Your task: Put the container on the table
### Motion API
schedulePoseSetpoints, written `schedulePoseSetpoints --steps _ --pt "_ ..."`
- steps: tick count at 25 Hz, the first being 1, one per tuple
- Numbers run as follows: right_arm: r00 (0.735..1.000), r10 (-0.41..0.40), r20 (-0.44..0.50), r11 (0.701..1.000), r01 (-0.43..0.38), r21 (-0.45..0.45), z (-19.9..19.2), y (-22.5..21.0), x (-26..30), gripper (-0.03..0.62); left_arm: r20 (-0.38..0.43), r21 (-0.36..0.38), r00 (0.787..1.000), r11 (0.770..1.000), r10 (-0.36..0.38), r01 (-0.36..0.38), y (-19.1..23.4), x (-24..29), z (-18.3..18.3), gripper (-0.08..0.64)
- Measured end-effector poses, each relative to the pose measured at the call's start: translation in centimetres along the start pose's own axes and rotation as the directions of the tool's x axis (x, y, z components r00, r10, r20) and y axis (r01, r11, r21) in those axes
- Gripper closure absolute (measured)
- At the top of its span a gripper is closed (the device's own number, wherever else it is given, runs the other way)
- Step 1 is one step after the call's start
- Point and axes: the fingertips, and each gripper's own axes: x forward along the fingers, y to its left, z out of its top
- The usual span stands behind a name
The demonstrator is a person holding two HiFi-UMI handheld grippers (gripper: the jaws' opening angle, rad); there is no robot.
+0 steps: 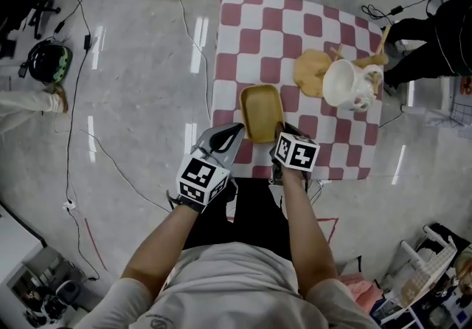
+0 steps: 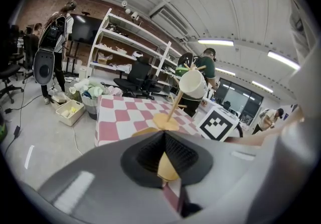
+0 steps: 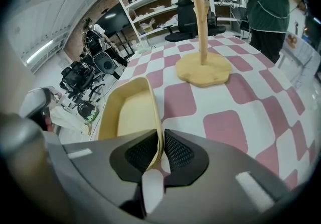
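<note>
The shallow yellow rectangular plastic container (image 1: 262, 110) lies on the red-and-white checkered counter (image 1: 243, 40), just left of the round wooden mug stand (image 1: 313, 73). The left tool (image 1: 234, 130) and the right tool (image 1: 282, 132) each pinch one of its walls.

Grey left gripper (image 1: 234, 130), right gripper (image 1: 283, 130), grey T-shirt (image 1: 236, 283)

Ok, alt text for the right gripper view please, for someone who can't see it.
The right gripper has its jaws shut on the side wall of a shallow yellow container at the near edge of a pink-and-white checked table. Beyond it is a wooden stand with a round base.
</note>
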Motion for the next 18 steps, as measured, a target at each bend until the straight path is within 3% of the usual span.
schedulePoseSetpoints --steps 14,18 --pt "0.997 -0.045 0.069 0.995 0.051 -0.088 1.8 0.8 -5.7 0.561 -0.022 -0.027 1.000 1.000 -0.011 0.010 -1.6 -1.8 1.5 0.554" --pt "0.994 -0.021 0.109 0.993 0.034 -0.115 2.5 2.1 -8.0 0.566 -0.018 -0.029 1.000 1.000 -0.012 0.011 -2.5 -2.7 2.6 0.554"
